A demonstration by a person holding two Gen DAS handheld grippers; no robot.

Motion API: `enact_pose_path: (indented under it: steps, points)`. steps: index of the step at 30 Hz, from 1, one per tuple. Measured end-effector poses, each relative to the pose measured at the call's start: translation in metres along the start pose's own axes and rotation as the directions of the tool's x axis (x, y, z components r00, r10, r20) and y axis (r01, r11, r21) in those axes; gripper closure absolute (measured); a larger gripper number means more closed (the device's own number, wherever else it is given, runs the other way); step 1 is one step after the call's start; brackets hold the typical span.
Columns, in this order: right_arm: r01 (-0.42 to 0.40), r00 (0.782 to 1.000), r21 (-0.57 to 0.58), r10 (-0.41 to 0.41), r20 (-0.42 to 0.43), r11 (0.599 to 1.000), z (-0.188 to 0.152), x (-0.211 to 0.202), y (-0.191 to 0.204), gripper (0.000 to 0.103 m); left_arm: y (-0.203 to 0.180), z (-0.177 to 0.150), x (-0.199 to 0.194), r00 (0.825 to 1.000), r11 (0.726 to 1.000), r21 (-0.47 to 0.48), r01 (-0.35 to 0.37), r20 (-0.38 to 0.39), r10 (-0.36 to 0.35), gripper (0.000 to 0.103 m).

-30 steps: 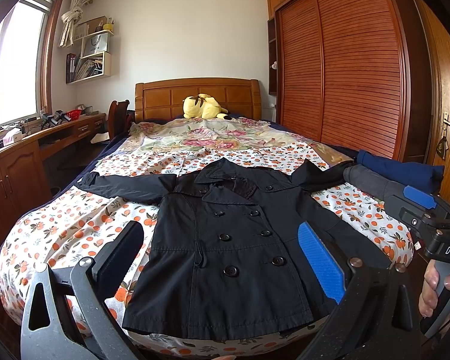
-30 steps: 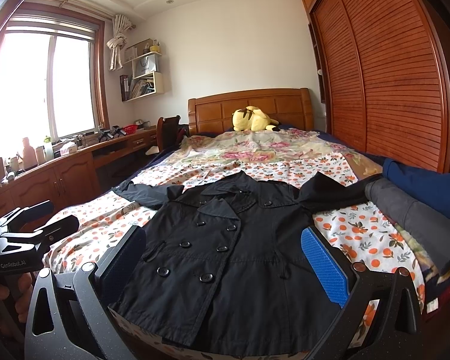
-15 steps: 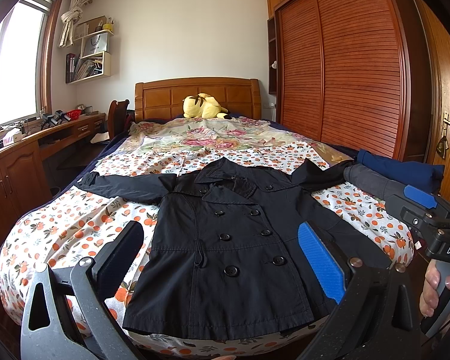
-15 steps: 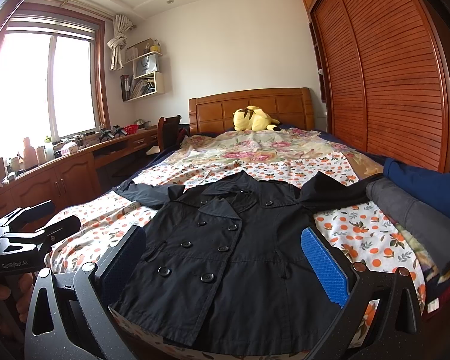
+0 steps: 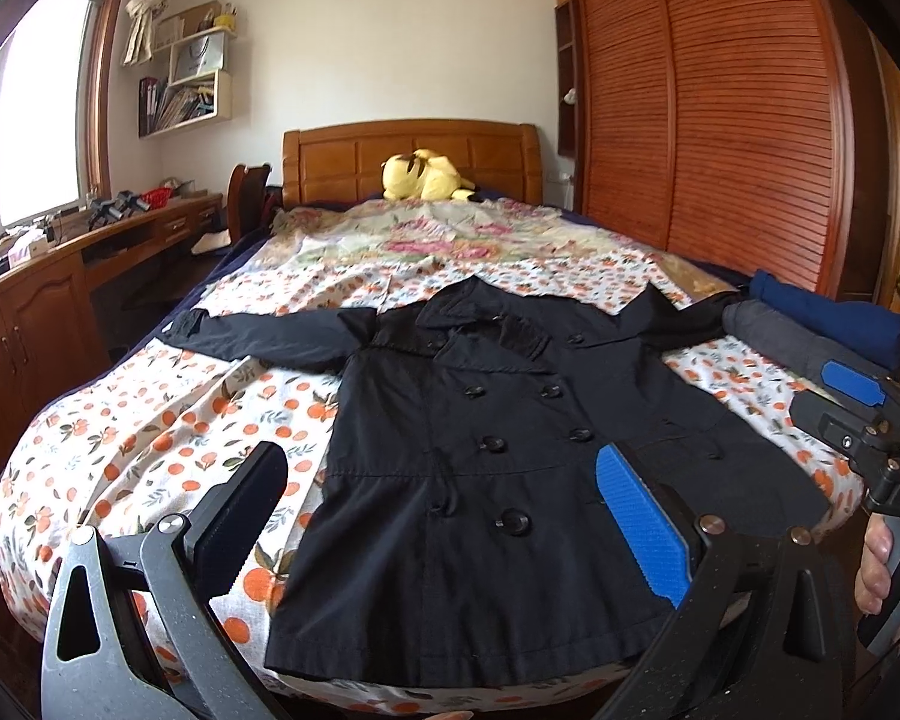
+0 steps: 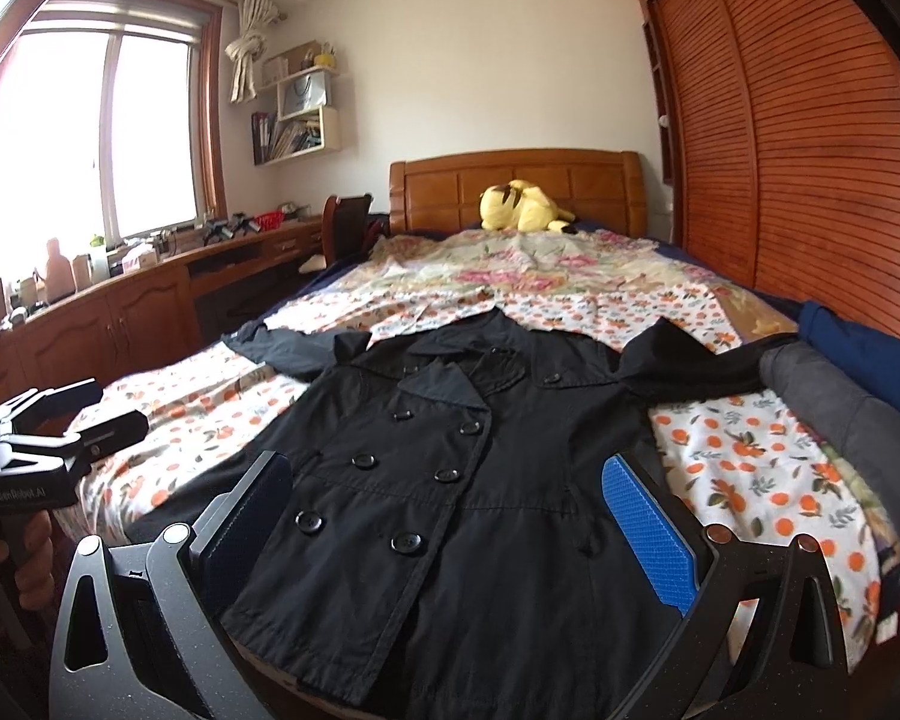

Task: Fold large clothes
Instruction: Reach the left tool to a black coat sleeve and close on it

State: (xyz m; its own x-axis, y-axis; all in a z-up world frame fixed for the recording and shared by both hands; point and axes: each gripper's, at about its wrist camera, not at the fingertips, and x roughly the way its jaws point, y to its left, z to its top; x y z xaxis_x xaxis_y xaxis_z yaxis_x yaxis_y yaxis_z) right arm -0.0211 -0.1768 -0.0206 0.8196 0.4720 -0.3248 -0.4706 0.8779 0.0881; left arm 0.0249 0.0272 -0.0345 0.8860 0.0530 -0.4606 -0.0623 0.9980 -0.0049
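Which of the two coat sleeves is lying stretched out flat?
The left sleeve, on the window side, lies straight out across the bedspread. The right sleeve is bunched against the folded grey garment.

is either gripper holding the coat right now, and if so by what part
Nothing is held. The left gripper and right gripper are both open above the black coat.

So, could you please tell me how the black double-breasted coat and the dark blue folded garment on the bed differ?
The black double-breasted coat lies spread flat, face up, sleeves stretched out to both sides; the dark blue folded garment is already a compact bundle. The coat fills the middle of the bed's near end, while the blue garment sits at the bed's right edge beside a grey folded piece. The coat shows buttons and a collar; the blue one shows no such detail. Both rest on the orange-print sheet.
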Motion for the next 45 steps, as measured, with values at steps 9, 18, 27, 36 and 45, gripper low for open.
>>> enact_pose_path:
  steps: [9,18,27,36,45]
  points:
    - [-0.064,0.996,-0.024,0.062,-0.062,0.998,0.013,0.065,0.0,0.0,0.035,-0.003,0.046,0.996,0.998,-0.004,-0.061,-0.066,0.061,0.0]
    - [-0.147,0.986,-0.045,0.142,-0.091,0.988,0.035,0.133,0.009,0.0,0.074,-0.004,0.088,0.986,0.993,-0.047,-0.105,-0.133,0.098,0.0]
    - [-0.217,0.969,-0.053,0.209,-0.13,0.975,0.042,0.197,0.021,0.0,0.113,-0.002,0.131,0.971,0.989,-0.079,-0.124,-0.217,0.104,0.0]
    - [-0.276,0.934,0.023,0.274,-0.229,0.961,0.021,0.23,-0.004,0.0,0.162,0.01,0.187,0.946,0.987,-0.066,-0.149,-0.3,0.123,0.0]
    - [-0.26,0.943,-0.017,0.25,-0.219,0.965,0.023,0.225,0.005,0.0,0.204,0.047,0.268,0.944,0.978,-0.162,-0.132,-0.322,0.075,0.021]
